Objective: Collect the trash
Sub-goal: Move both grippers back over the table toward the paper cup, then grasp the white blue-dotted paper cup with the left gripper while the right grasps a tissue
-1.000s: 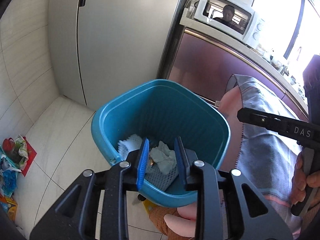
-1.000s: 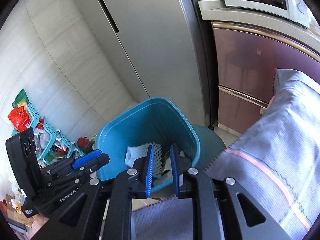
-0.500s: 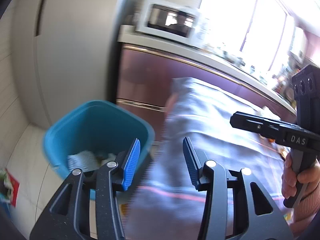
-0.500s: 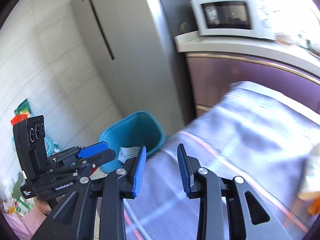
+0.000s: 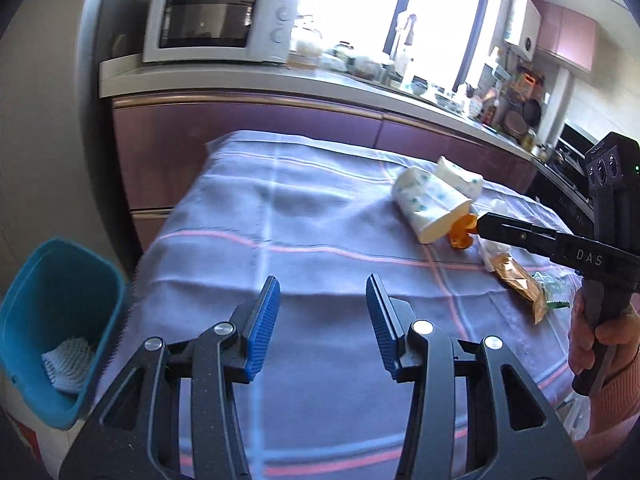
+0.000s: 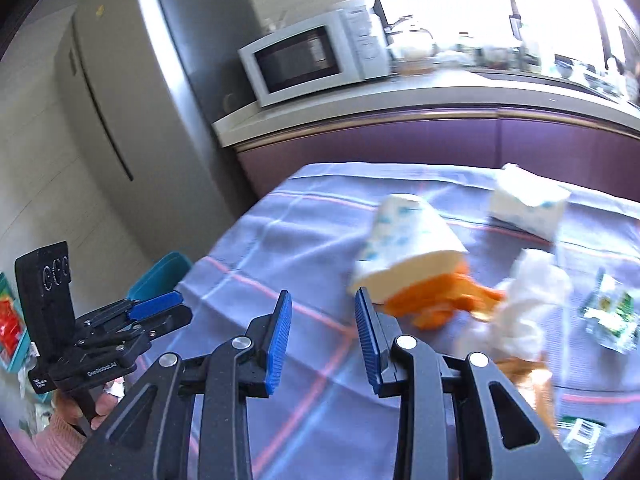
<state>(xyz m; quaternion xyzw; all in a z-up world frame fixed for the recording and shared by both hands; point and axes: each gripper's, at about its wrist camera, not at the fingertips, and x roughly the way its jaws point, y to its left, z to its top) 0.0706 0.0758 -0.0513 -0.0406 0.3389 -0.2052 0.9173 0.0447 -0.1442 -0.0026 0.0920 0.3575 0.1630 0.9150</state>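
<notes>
**A:** jaws first: the left gripper (image 5: 322,320) is held apart at a medium gap, nothing between the blue pads, only bare tablecloth (image 5: 304,232) is seen past them. Same for the right gripper (image 6: 323,330), a bit narrower, also empty. Both were just opened up.

**B:** and the trash?

**A:** From the right wrist view, a paper cup (image 6: 408,244) is lying on its side at about 1 o'clock of the jaws, orange peel (image 6: 436,304) is touching its open end, and a crumpled tissue (image 6: 524,308) is found at 3 o'clock. A white pack (image 6: 528,204) sits further out at 2, green wrappers (image 6: 608,316) near the right edge. A brown wrapper (image 5: 520,284) can be seen in the left view, at 3 o'clock.

**B:** bin?

**A:** The teal bin (image 5: 24,320) is seen off the table's edge at 9 o'clock in the left view, with white stuff already in it. A microwave (image 5: 218,22) is parked on the counter at 11.
</notes>
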